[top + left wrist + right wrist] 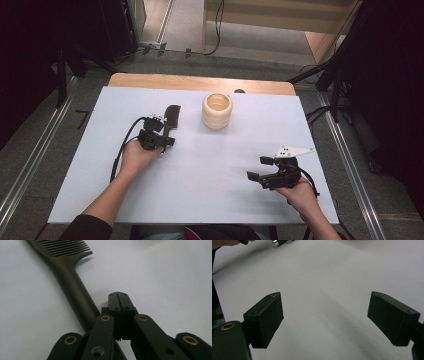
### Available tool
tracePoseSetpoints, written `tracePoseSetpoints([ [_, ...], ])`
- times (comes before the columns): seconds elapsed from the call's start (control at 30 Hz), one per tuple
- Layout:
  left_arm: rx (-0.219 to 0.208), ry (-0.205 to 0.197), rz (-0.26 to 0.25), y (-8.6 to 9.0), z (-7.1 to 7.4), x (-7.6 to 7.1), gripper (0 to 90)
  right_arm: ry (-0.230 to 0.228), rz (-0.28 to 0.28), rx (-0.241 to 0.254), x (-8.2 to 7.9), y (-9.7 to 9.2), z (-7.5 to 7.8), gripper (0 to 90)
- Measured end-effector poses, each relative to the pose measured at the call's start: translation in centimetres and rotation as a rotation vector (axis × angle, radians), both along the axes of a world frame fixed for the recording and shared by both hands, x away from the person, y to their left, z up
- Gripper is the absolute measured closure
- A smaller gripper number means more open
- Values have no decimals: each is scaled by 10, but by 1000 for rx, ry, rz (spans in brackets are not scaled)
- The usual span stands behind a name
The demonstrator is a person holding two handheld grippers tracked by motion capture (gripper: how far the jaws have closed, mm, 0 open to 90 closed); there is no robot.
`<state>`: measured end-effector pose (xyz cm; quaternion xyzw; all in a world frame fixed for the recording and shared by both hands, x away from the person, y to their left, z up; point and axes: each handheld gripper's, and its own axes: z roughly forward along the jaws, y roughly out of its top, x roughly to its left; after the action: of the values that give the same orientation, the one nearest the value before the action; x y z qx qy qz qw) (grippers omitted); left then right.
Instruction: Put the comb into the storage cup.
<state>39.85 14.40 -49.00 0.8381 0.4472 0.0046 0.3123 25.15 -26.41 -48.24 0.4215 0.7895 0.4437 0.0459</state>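
A dark wide-toothed comb (171,119) lies flat on the white table sheet (210,165), left of centre, teeth pointing away from me. In the left gripper view the comb (72,287) runs up and to the left, and its handle passes beside and under the gripper's left linkage. My left gripper (167,139) (119,302) is shut, pads pressed together, with nothing between them. My right gripper (260,168) (324,317) rests at the front right, open wide over bare sheet, empty.
A cream ribbed cup (217,110) stands upright at the back centre of the sheet. Wooden table edge (200,82) shows behind it. Metal rails and dark stands flank the table. Cables trail from both grippers toward me.
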Motion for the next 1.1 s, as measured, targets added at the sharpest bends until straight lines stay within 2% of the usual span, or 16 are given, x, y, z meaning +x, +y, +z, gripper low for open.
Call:
tracePoseSetpoints([
  [0.17,11,-3,9,10,2,-3,900,2,2,0,0,1,0,115],
  [0.2,26,-6,10,14,2,-5,900,3,3,2,1,1,-1,115],
  [0.43,21,-2,27,22,2,-5,900,7,6,4,1,1,0,116],
  [0.47,36,-5,21,23,3,-5,900,4,9,2,1,1,0,115],
  [0.6,29,-3,29,26,3,-5,900,5,11,2,1,2,0,115],
  [0.63,13,2,25,25,3,-6,898,6,12,3,1,2,0,115],
  [0.73,-53,4,-16,24,10,-11,818,6,17,8,0,2,0,115],
  [0.8,-68,6,-23,23,11,-12,795,6,18,9,0,2,0,115],
  [0.97,-84,-7,-43,21,18,-22,595,9,19,12,0,2,0,115],
  [1.03,-99,-15,-54,21,21,-27,578,8,20,13,0,2,0,115],
  [1.1,-119,-28,-63,23,24,-31,521,8,20,15,0,2,0,115],
])
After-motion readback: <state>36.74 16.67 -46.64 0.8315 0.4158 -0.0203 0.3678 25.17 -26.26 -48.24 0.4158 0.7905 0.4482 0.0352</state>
